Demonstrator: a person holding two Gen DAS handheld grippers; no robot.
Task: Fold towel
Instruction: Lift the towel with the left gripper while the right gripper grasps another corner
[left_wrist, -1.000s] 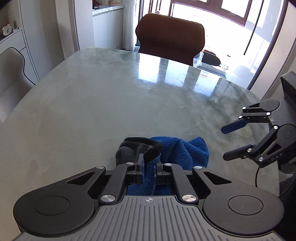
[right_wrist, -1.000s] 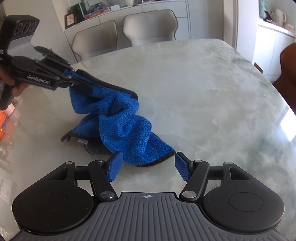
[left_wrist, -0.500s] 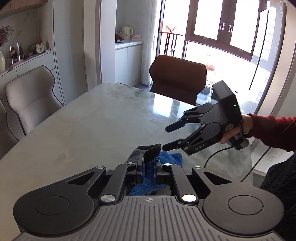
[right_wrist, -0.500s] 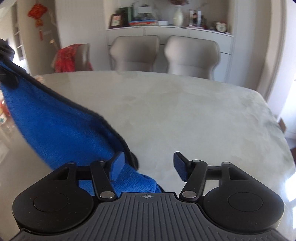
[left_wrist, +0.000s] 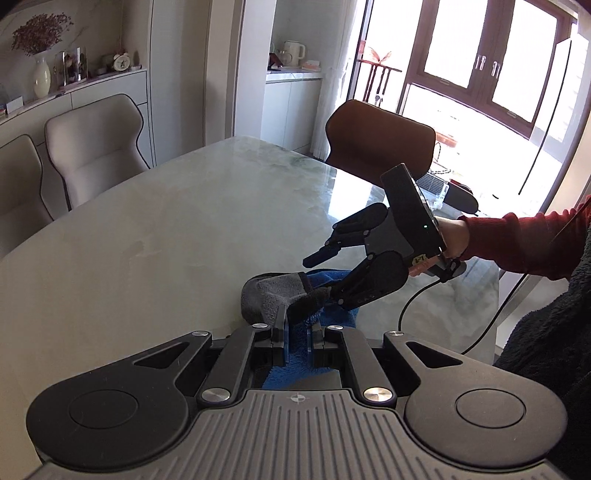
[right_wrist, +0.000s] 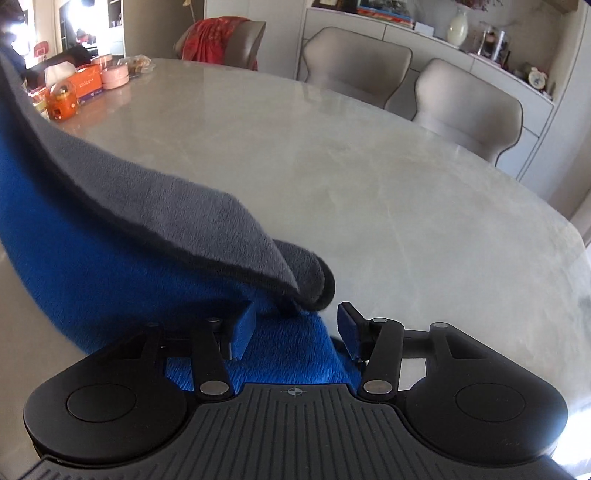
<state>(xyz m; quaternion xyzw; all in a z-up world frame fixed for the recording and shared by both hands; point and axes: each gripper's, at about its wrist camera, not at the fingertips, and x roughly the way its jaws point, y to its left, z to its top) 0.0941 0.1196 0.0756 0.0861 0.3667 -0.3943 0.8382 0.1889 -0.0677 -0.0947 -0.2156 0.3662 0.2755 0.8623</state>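
The towel (left_wrist: 275, 299) is blue on one side and grey on the other, with a dark hem. My left gripper (left_wrist: 297, 338) is shut on one of its edges and holds it up off the marble table (left_wrist: 166, 229). My right gripper (left_wrist: 319, 273) is open, with its fingers at the towel's edge just beyond the left gripper. In the right wrist view the towel (right_wrist: 110, 236) hangs across the left, and its hem lies between the open blue pads of my right gripper (right_wrist: 295, 326).
A brown chair (left_wrist: 376, 147) stands at the table's far end, beige chairs (left_wrist: 96, 144) along its side. Orange boxes and pink tins (right_wrist: 88, 79) sit at the table's far left in the right wrist view. A red-sleeved arm (left_wrist: 517, 240) holds the right gripper.
The left gripper has lifted the towel off the table. The right gripper has risen, come over to the towel's held edge, and narrowed its opening around the hem.
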